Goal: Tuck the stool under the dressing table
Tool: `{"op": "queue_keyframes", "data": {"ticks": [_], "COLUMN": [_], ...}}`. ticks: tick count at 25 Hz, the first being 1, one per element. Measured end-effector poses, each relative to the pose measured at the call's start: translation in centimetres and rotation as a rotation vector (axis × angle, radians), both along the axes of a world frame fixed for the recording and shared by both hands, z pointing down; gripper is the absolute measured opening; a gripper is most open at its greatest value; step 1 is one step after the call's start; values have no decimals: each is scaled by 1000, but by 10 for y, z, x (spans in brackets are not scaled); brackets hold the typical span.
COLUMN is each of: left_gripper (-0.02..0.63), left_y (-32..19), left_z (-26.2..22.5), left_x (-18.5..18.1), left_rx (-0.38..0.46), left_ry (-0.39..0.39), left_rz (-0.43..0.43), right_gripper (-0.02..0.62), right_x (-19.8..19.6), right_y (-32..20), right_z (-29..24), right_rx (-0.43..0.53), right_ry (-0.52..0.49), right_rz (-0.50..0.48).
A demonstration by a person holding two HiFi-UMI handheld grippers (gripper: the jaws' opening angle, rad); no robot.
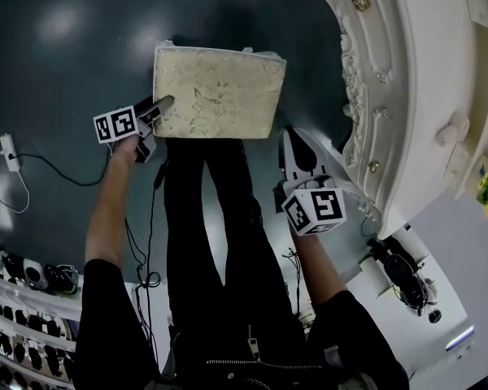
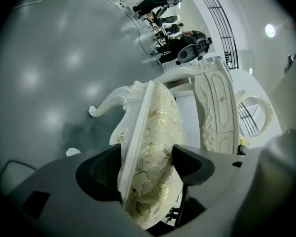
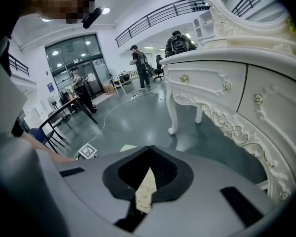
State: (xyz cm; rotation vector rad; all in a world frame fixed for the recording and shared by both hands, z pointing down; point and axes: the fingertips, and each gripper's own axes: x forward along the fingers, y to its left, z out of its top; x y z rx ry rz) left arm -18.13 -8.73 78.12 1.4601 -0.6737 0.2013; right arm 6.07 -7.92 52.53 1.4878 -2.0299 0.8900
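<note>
- The floor (image 1: 57,80) is dark, glossy and grey; a white power strip (image 1: 9,150) with its cable lies at the left.
- The white carved dressing table (image 1: 423,96) stands at the right of the head view.
- The stool (image 1: 220,92), with its cream floral cushion, stands on the floor just beside the dressing table front, not under it.
- The left gripper (image 1: 159,106) is clamped on the stool's seat edge at the near-left corner.
- The right gripper (image 1: 289,139) has its jaws together, tips near the stool's near-right corner.

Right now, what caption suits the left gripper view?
Left tongs grip the stool seat edge; dressing table beyond.
</note>
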Motion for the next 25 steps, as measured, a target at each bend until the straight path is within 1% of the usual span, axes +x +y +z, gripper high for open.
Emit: {"op": "queue_keyframes", "data": {"ticks": [4,7,9,12,14,21,25], "left_gripper": [333,333,333,333,333,333,333], "left_y": [-1,-3,-5,-13,-18,-22,-23], "left_z": [0,-2,-3,0,1,0,1], "left_x": [-1,-3,3,35,50,57,70], "left_rx": [-27,-29,-27,-35,-38,-38,-44], "left_ry": [9,29,43,53,54,64,81], "left_rz": [-38,-58,-71,-87,-100,-146,-153], "right_gripper": [6,6,6,6,6,6,6], "right_x": [-3,-20,-26,-5,8,17,21], "right_y": [6,11,14,10,7,9,10], "right_z": [2,-1,-4,-4,-4,6,11], "right_rx": [-4,-3,-2,2,5,-8,-7], "right_ry": [-3,-1,3,5,6,5,6], "right_rz": [-1,-7,-10,-5,-2,29,43]}}
